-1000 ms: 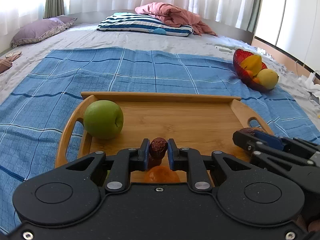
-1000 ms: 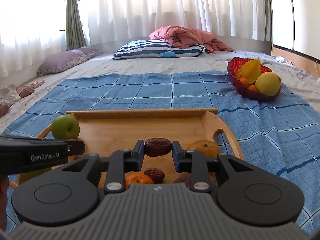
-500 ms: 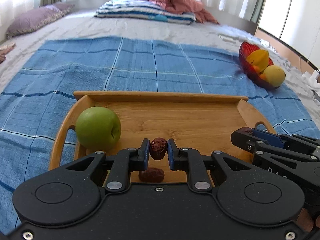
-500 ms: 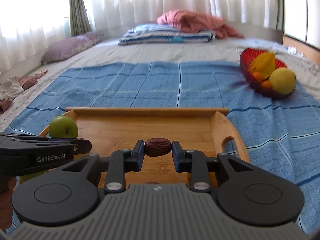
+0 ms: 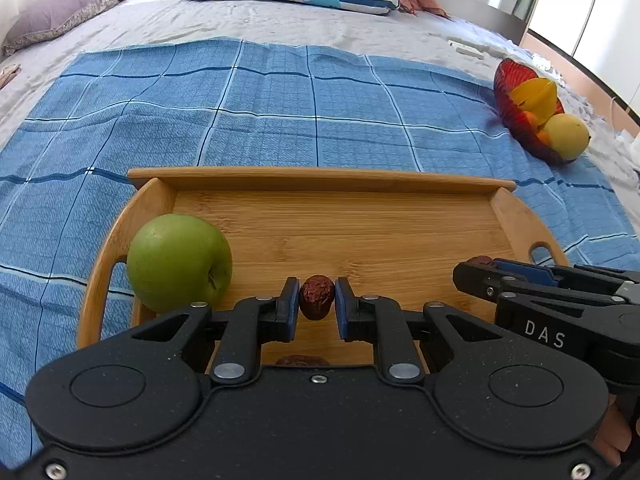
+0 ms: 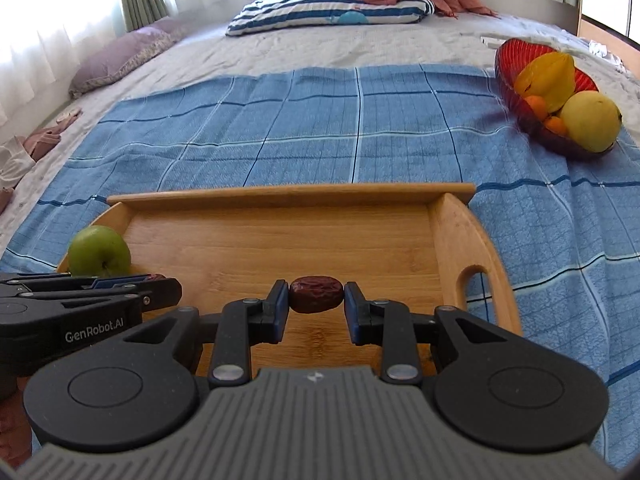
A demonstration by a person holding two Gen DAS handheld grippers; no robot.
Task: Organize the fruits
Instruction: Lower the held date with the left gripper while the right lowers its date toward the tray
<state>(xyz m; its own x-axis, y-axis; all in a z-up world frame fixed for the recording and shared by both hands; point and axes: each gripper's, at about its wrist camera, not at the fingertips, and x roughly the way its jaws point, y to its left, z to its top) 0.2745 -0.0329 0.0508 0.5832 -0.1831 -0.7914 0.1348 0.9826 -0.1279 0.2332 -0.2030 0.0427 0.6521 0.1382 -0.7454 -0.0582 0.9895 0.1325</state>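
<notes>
Fruit sits in two places: a smooth green apple (image 5: 179,262) rests at the left end of a bamboo tray (image 5: 332,216), and a ribbed red glass bowl (image 6: 516,92) well off to the right holds a yellow star fruit (image 6: 548,78), a round yellow fruit (image 6: 590,120) and small oranges (image 6: 536,105). The left tongs (image 5: 317,304) are clenched on a small, wrinkled, dark red date (image 5: 317,297), held end-on above the tray's grained floor. The right tongs (image 6: 316,304) grasp a longer, glossy, creased date (image 6: 316,299) sideways between blue pads (image 6: 280,312). Another date (image 5: 302,360) lies on the tray, mostly hidden under the left tongs. The tray has curved ends with cut-out handles and lies on a blue checked woven cloth (image 5: 280,100) spread over a grey bed (image 5: 168,20).
</notes>
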